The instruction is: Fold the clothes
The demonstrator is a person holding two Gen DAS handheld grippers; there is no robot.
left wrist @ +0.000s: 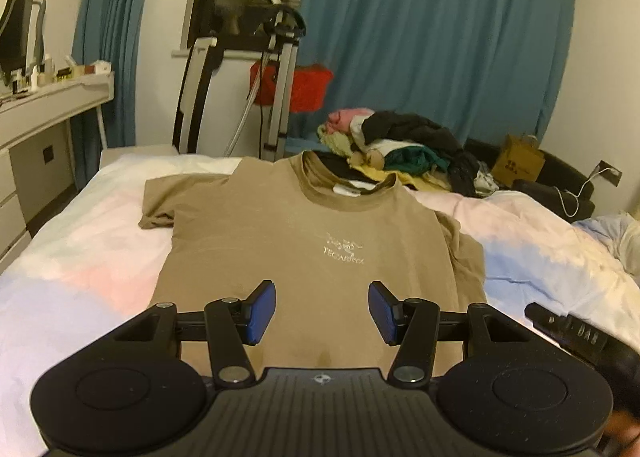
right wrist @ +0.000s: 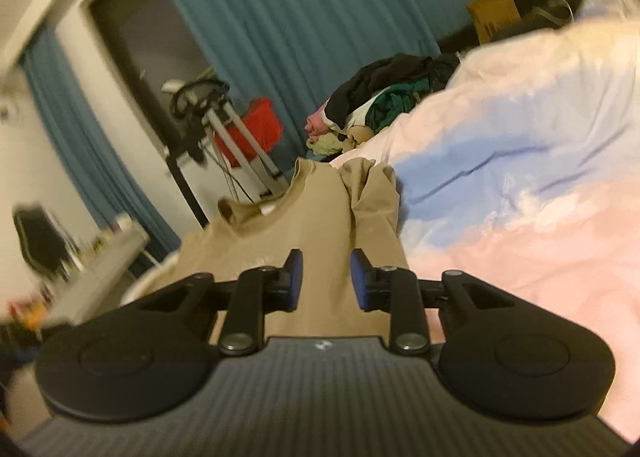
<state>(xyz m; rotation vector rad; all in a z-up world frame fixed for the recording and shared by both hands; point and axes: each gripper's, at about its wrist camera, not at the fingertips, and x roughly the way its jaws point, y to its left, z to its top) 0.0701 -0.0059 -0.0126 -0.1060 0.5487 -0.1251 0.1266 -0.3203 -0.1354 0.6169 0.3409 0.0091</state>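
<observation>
A tan T-shirt (left wrist: 304, 253) is spread flat, front up, on the bed (left wrist: 92, 265), collar toward a heap of clothes (left wrist: 404, 145) at the far edge. The left gripper (left wrist: 322, 313) is held about half open above the shirt's lower part, with nothing gripped. The right gripper (right wrist: 326, 281) is seen narrowly open over the shirt's right side, beside a rumpled sleeve (right wrist: 372, 193), its pads pressing on nothing. A tabletop (left wrist: 52, 97) is seen at left, a stand (left wrist: 276, 89) and blue curtain (left wrist: 432, 37) beyond

both wrist views low, facing shirt (left wrist: 304, 241)
</observation>
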